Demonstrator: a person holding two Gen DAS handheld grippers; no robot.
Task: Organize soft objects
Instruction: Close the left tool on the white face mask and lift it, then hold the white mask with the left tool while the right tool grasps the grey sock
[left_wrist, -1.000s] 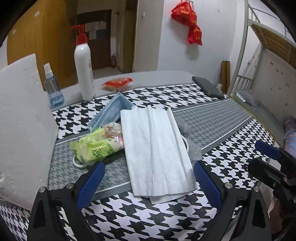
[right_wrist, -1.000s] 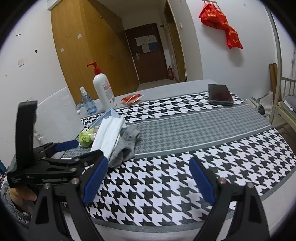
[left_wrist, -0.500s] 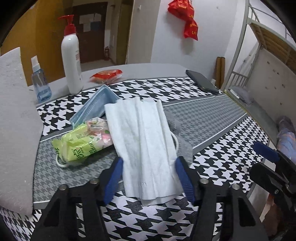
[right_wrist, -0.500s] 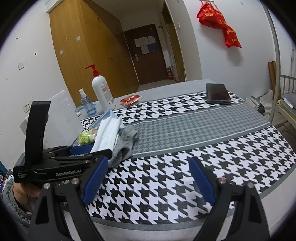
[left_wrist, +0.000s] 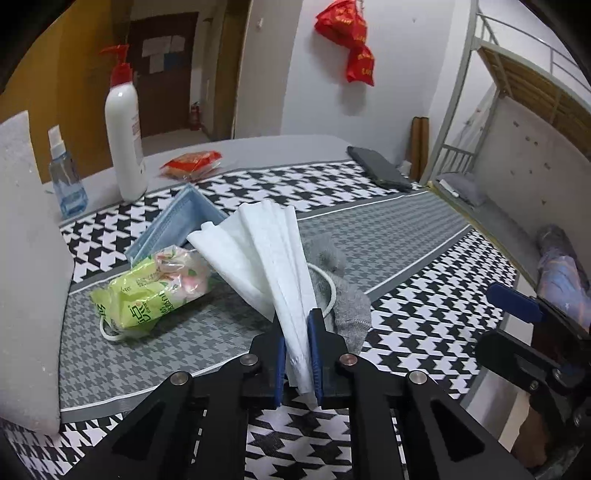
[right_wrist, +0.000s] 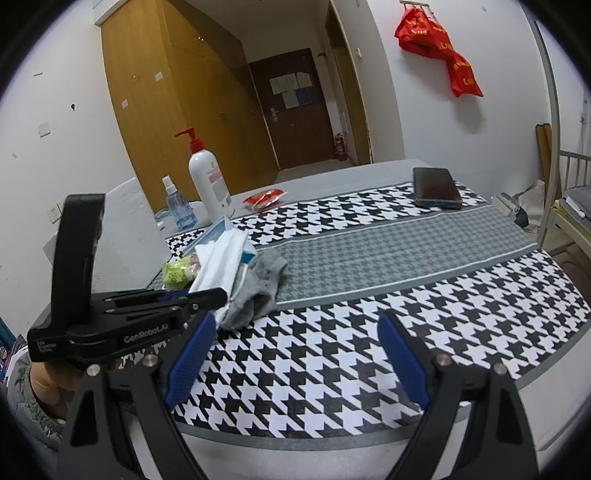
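My left gripper (left_wrist: 297, 354) is shut on the near end of a white face mask (left_wrist: 273, 251), which bunches and fans out away from the jaws; it also shows in the right wrist view (right_wrist: 221, 264). A grey sock (left_wrist: 347, 299) lies under and to the right of it. A green tissue pack (left_wrist: 147, 291) and a blue mask (left_wrist: 173, 225) lie to the left. My right gripper (right_wrist: 295, 360) is open and empty above the houndstooth cloth, right of the pile, and shows at the right edge of the left wrist view (left_wrist: 517, 306).
A white pump bottle (left_wrist: 123, 129), a small blue spray bottle (left_wrist: 66, 177) and a red packet (left_wrist: 192, 164) stand at the back. A dark phone (right_wrist: 436, 188) lies far right. A white foam block (left_wrist: 26, 258) stands at the left. A bunk bed frame (left_wrist: 517, 122) is beyond the table's right edge.
My left gripper has moved forward and closed on the white mask's near end, gathering it into folds and lifting that end. The right gripper has stayed open, almost still.
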